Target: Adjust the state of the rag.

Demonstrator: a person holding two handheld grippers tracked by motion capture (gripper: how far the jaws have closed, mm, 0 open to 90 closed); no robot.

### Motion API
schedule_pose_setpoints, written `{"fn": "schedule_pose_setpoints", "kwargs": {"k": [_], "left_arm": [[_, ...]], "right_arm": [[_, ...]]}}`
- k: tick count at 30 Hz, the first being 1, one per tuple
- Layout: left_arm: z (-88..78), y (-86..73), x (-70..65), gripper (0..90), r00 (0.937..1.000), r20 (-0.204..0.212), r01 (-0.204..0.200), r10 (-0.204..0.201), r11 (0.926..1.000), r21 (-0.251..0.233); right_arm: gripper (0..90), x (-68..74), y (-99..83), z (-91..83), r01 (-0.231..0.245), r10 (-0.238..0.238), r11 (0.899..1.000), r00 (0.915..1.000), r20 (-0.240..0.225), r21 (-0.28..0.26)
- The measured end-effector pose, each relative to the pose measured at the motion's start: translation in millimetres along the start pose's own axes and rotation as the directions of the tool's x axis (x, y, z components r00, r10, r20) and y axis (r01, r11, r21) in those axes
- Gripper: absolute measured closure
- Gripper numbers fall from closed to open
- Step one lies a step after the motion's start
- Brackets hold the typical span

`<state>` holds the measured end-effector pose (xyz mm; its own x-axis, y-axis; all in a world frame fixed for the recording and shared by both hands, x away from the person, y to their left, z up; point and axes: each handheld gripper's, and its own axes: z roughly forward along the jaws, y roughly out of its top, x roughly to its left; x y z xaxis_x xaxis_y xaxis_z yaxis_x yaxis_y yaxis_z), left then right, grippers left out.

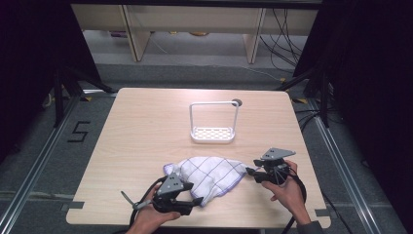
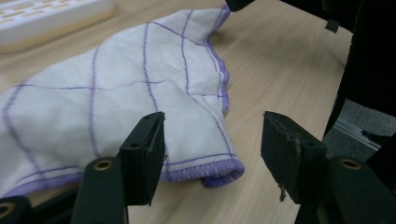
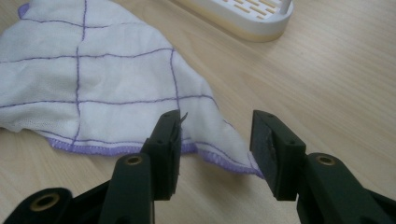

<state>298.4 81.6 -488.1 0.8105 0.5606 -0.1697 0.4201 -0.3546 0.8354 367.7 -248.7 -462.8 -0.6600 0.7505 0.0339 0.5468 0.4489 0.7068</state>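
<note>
A white cloth (image 1: 212,173) with a purple grid and a purple hem lies crumpled near the table's front, between my two grippers. My left gripper (image 1: 197,201) is at the cloth's front left corner. In the left gripper view the folded hem corner (image 2: 205,175) lies on the wood between the left gripper's (image 2: 212,140) open jaws, and neither pad presses on it. My right gripper (image 1: 252,171) is at the cloth's right tip. In the right gripper view that pointed corner (image 3: 224,149) lies between the right gripper's (image 3: 215,135) open jaws, untouched by the pads.
A white rack (image 1: 213,124) with a slotted base and a tall handle stands upright at mid-table behind the cloth; its base also shows as the rack (image 2: 46,18) and the rack (image 3: 247,16). A round hole (image 1: 237,102) is behind it. The wooden table (image 1: 141,126) ends just before my hands.
</note>
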Motion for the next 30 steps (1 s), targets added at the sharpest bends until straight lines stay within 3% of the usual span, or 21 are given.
{"fn": "schedule_pose_setpoints", "kwargs": {"k": [1,4,7,8,9,10,11,12,14,16,17,18,20,22,23,24,27,28,30], "left_arm": [[5.6,-0.6,-2.2,38.4,0.9999,-0.008,-0.01,0.01,0.9999,-0.014],[14.7,0.5,-9.7,40.2,0.9974,-0.036,-0.062,0.063,0.998,0.01],[23.0,-3.6,-14.5,42.8,0.9868,-0.053,-0.148,0.153,0.9847,0.092],[26.0,-6.0,-14.8,47.6,0.982,-0.064,-0.17,0.177,0.9803,0.1],[27.0,-7.0,-13.5,54.7,0.9758,-0.07,-0.199,0.207,0.974,0.108],[26.9,-6.4,-10.3,65.8,0.9724,-0.063,-0.216,0.224,0.9687,0.123],[26.7,-5.8,-9.6,76.4,0.9738,-0.06,-0.212,0.22,0.971,0.11],[24.8,-2.8,-6.8,82.6,0.9694,-0.042,-0.237,0.242,0.9671,0.092],[18.4,5.8,-4.3,85.6,0.9765,-0.024,-0.214,0.214,0.9766,0.024],[7.1,18.6,0.3,86.0,0.9819,-0.016,-0.189,0.189,0.9818,-0.018],[2.0,25.4,4.9,86.1,0.9858,-0.011,-0.168,0.168,0.9845,-0.049],[-3.6,32.5,11.6,86.2,0.9909,-0.006,-0.134,0.134,0.9879,-0.078],[-13.0,46.0,30.3,86.1,0.9983,0.043,-0.034,0.039,0.993,-0.113],[-17.8,55.4,51.5,86.0,0.9976,0.052,0.054,-0.047,0.9862,-0.156],[-16.7,59.8,72.7,85.9,0.9948,0.038,0.1,-0.095,0.9816,-0.163],[-16.7,59.8,72.7,85.9,0.9948,0.038,0.1,-0.095,0.9816,-0.163],[-6.7,56.4,98.6,85.9,0.9888,0.001,0.148,-0.149,0.978,-0.148],[-2.6,54.4,105.1,85.9,0.9869,-0.007,0.158,-0.161,0.9758,-0.15],[2.6,51.3,116.5,85.8,0.9837,-0.016,0.175,-0.179,0.9744,-0.141]], "right_arm": [[53.6,-2.1,-0.6,1.3,0.004,-0.005,1.0,1.0,-0.006,-0.025],[52.6,-5.8,-1.7,1.9,0.005,-0.005,1.0,1.0,-0.007,-0.03],[52.2,-4.9,-1.4,1.6,-0.016,0.016,0.999,0.9998,-0.013,-0.035],[52.1,-5.5,-1.4,2.0,0.001,-0.002,0.999,0.9999,-0.01,-0.033],[52.0,-3.4,-1.2,1.7,-0.019,0.018,0.999,0.9997,-0.016,-0.028],[52.0,-3.8,-0.7,2.1,-0.005,0.005,0.999,0.9999,-0.011,-0.033],[51.9,-3.6,-0.6,2.8,0.001,-0.002,0.999,0.9999,-0.012,-0.037],[51.6,-3.2,-0.4,2.4,0.0,-0.001,0.999,0.9998,-0.018,-0.036],[51.5,-0.7,-0.6,1.3,-0.036,0.035,0.999,0.9991,-0.026,-0.03],[51.6,-1.8,0.0,0.4,-0.033,0.032,0.998,0.9992,-0.023,-0.045],[51.7,-4.7,0.3,0.2,0.0,-0.001,0.998,0.9998,-0.018,-0.057],[51.7,-4.2,1.0,-1.7,-0.015,0.014,0.998,0.9997,-0.018,-0.055],[51.7,-4.9,2.5,-3.9,-0.01,0.009,0.998,0.9998,-0.018,-0.066],[51.6,-5.1,4.1,-6.6,-0.017,0.015,0.997,0.9996,-0.025,-0.074],[51.6,-5.3,4.5,-7.5,-0.025,0.024,0.996,0.9996,-0.017,-0.083],[51.6,-5.3,4.5,-7.5,-0.025,0.024,0.996,0.9996,-0.017,-0.083],[51.7,-5.8,5.7,-8.1,-0.023,0.02,0.996,0.9993,-0.033,-0.089],[51.7,-3.1,5.6,-8.2,-0.041,0.038,0.996,0.9985,-0.04,-0.081],[51.6,-1.8,5.7,-6.1,-0.027,0.023,0.996,0.9985,-0.049,-0.083]]}}
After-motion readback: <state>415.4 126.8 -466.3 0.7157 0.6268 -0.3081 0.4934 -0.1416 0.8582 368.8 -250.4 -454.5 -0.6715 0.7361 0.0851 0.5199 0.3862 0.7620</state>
